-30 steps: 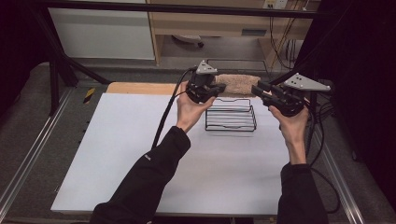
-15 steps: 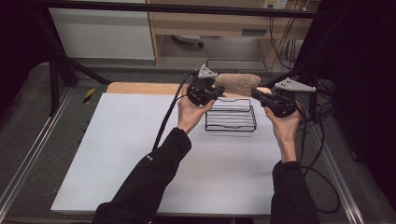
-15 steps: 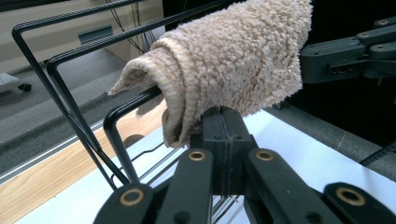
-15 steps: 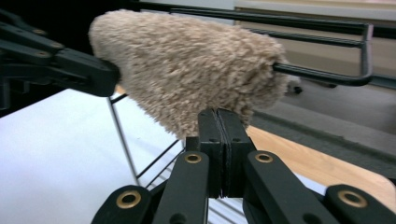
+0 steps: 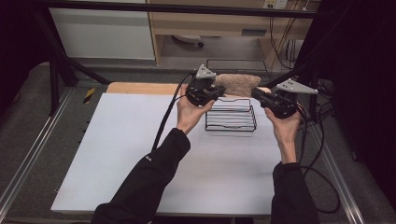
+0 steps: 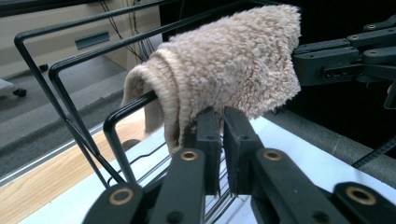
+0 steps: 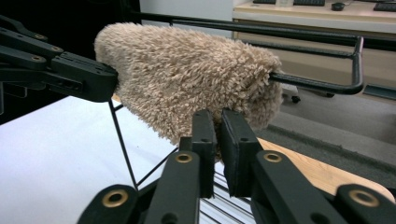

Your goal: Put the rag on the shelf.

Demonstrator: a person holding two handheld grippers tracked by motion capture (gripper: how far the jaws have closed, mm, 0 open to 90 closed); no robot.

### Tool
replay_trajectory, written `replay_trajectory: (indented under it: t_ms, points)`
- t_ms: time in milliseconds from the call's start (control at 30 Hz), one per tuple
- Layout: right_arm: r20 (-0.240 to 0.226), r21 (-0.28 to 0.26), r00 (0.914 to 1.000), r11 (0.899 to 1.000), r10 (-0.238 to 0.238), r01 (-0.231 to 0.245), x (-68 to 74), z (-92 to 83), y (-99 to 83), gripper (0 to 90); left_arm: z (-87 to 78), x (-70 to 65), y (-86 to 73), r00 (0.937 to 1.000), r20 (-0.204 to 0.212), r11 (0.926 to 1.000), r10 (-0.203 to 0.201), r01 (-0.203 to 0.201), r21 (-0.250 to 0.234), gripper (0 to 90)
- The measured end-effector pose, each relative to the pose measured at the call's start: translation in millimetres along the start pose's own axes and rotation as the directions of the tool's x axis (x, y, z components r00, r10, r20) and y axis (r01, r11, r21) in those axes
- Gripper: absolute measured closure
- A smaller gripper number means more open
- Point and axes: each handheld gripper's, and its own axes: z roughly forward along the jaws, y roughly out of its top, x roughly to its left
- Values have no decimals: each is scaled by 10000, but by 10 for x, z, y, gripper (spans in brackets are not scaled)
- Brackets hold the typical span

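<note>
**Towel draped on the far rail of the wire rack, a gripper at each end**

Right now I have the beige towel hanging over the top rail on the far side of the black wire rack, which stands on the white table near its far edge. The towel is folded over the rail, with its fluffy side outward.

My left gripper sits at the towel's left end. In the left gripper view its jaws stand nearly together, just under the towel's lower edge, with only a thin slit between the pads; they have just eased open a touch. I cannot tell whether any cloth is pinched there.

My right gripper is at the towel's right end. In the right gripper view its jaws are likewise nearly together right below the towel, having just opened slightly, and the cloth hangs against their tips. The rack's rail runs out of the towel beside them.
</note>
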Motion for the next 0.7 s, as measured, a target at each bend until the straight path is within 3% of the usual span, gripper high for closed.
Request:
replay_trajectory:
  t_ms: [467,700]
  points:
    - [-219,-278,9996,9994,196,-202,33,-206,151,610,-184,-20,54,9999,-64,10000,91,-91,-30,605]
    - [-423,-61,9983,9991,407,-410,79,-227,168,440,-314,33,-18,9998,-160,9999,108,-106,103,459]
